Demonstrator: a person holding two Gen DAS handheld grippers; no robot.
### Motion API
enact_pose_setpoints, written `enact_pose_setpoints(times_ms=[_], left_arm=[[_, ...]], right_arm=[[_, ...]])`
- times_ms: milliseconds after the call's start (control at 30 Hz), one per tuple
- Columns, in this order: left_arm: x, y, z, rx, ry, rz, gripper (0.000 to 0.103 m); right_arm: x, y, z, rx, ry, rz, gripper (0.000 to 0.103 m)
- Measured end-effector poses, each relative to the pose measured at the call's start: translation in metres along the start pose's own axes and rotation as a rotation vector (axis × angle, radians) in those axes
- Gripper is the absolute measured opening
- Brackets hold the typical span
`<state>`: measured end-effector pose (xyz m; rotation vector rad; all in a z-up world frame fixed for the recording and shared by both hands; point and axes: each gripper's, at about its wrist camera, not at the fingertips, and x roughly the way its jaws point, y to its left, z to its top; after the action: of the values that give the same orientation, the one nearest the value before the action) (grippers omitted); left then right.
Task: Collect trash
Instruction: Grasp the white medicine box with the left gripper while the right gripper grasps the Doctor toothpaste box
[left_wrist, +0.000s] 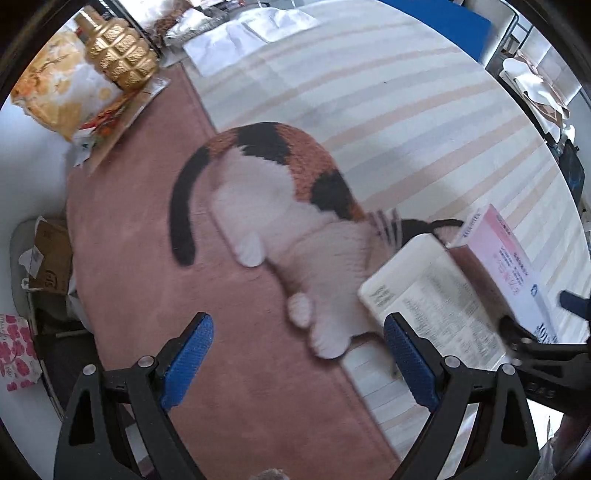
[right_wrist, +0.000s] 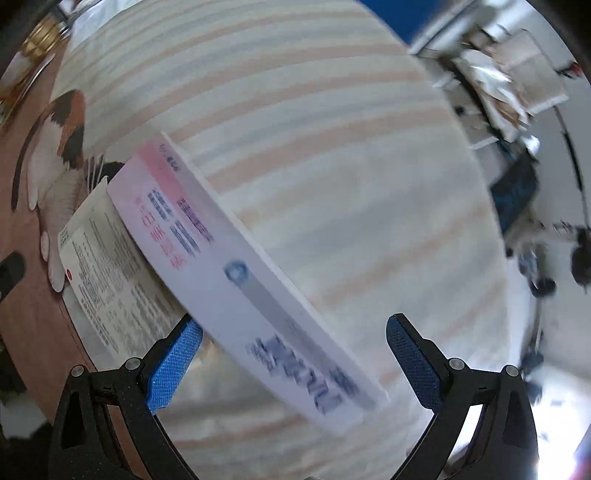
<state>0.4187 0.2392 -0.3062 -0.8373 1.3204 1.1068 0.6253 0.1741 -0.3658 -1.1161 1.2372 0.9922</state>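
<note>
The task looked barely begun: the left gripper (left_wrist: 297, 363) hung spread and empty over the rug (left_wrist: 140, 236), while the right gripper (right_wrist: 295, 363), also spread, straddled the unpinched pink-and-white box (right_wrist: 236, 273) beside the rug's striped edge.

Calico cat rug (left_wrist: 280, 206) (orange, black, white); pink-and-white box (right_wrist: 236, 273).

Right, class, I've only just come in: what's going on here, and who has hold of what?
A person works with two handheld grippers over a striped cloth and a pink cat-patterned rug. The right gripper is open around a flattened pink and white box, which sits between its fingers, not yet clamped. The left gripper hangs open and empty over the rug. A gold bottle stands farther off.
</note>
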Motion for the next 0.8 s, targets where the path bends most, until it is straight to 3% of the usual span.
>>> enact_pose_setpoints(times_ms=[33, 67, 167, 267, 400, 567, 667, 800], left_arm=[[0.000, -0.004, 0.001, -0.002, 0.007, -0.007, 0.094], [0.001, -0.008, 0.003, -0.008, 0.019, -0.021, 0.094], [0.007, -0.015, 0.007, -0.045, 0.062, -0.075, 0.094], [0.017, -0.019, 0.009, -0.126, 0.145, -0.159, 0.094], [0.039, -0.029, 0.008, -0.240, 0.269, -0.278, 0.093], [0.053, -0.040, 0.008, -0.359, 0.343, -0.323, 0.093], [0.050, -0.052, 0.010, -0.311, 0.305, -0.273, 0.080], [0.028, -0.074, 0.001, -0.037, 0.160, -0.186, 0.079]], right_arm=[[0.003, -0.002, 0.001, 0.018, -0.001, 0.033, 0.091], [0.006, -0.007, 0.002, 0.051, 0.002, 0.081, 0.074], [0.011, -0.029, -0.005, 0.203, 0.003, 0.113, 0.071], [0.019, -0.071, -0.035, 0.456, 0.031, 0.153, 0.068], [0.024, -0.117, -0.092, 0.698, -0.002, 0.108, 0.067], [0.034, -0.141, -0.145, 0.861, -0.008, 0.147, 0.065], [0.039, -0.141, -0.157, 0.882, -0.006, 0.147, 0.064], [0.041, -0.126, -0.182, 0.880, 0.000, 0.136, 0.063]])
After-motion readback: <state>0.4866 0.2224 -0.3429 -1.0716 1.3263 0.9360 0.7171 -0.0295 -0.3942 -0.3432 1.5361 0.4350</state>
